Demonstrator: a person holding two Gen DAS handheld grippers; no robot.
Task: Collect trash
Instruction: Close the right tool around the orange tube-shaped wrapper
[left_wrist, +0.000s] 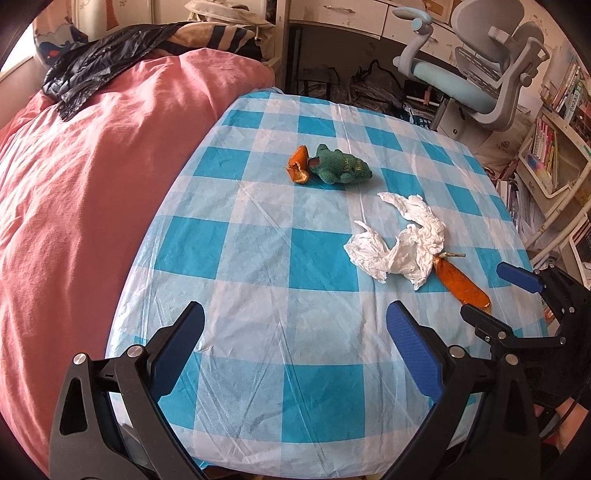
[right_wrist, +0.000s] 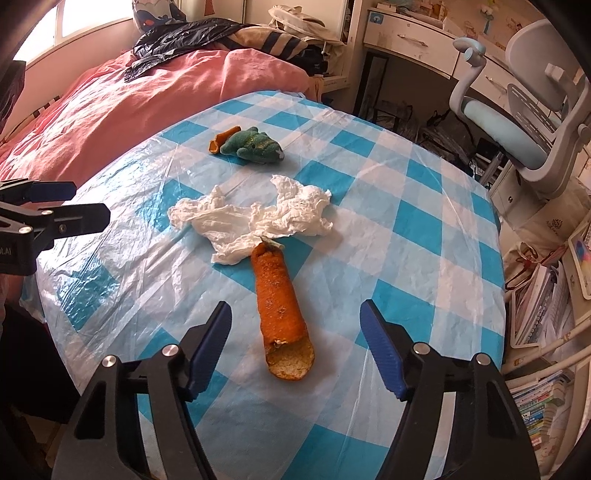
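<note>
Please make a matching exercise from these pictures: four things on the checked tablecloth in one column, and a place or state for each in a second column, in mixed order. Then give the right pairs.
Things
1. long orange peel
2. crumpled white tissue
3. green stuffed toy
4. small orange peel

Places or states
A. lies touching the toy's end, on the side toward the pink bedding
B. lies between the open fingers of the right claw, not gripped
C. lies in the middle, over the far tip of the long peel
D. lies farthest from the claws, beside a small peel

Pairs: 1-B, 2-C, 3-D, 4-A
</note>
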